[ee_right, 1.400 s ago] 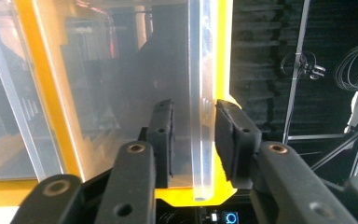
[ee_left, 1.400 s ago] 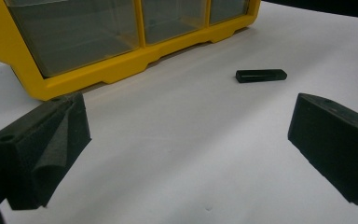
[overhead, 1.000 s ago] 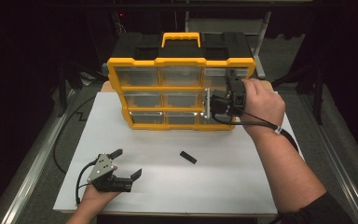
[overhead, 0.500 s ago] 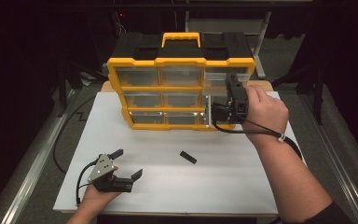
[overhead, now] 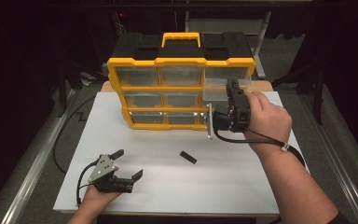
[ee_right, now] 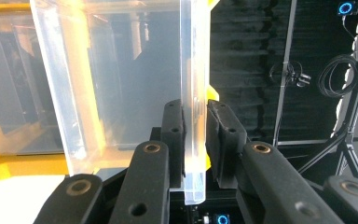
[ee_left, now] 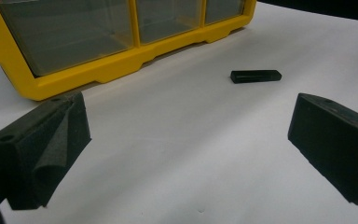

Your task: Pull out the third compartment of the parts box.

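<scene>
A big yellow plastic box with clear little drawers (overhead: pixel 168 93) stands up near the back of the white desk (overhead: pixel 242 186). It has a yellow handle on top and three rows of drawers.

The right tool (overhead: pixel 230 100) is at the right side of the box, in the middle row. Its two black jaws are pressed onto the front wall of one clear plastic drawer (ee_right: pixel 121 84), one jaw inside the wall and one outside. In the right tool's view the pinched wall looks like a thin clear strip that stands up between the jaws. The drawer sticks out of the yellow frame toward the person, so its long side runs from the box out to the front of the desk. In the high view the drawer (overhead: pixel 214 91) shows just left of the hand (overhead: pixel 265 119) that holds the tool.

The left tool (overhead: pixel 129 163) rests low on the desk near the front left corner, well apart from the box. Its jaws are spread wide and hold nothing.

A small black block (overhead: pixel 188 157) lies flat on the desk between the two tools, alone and not touching anything. In the high view its long side slants from back left to front right. In the left tool's view the block (ee_left: pixel 255 75) lies ahead, just in front of the box's bottom edge.
</scene>
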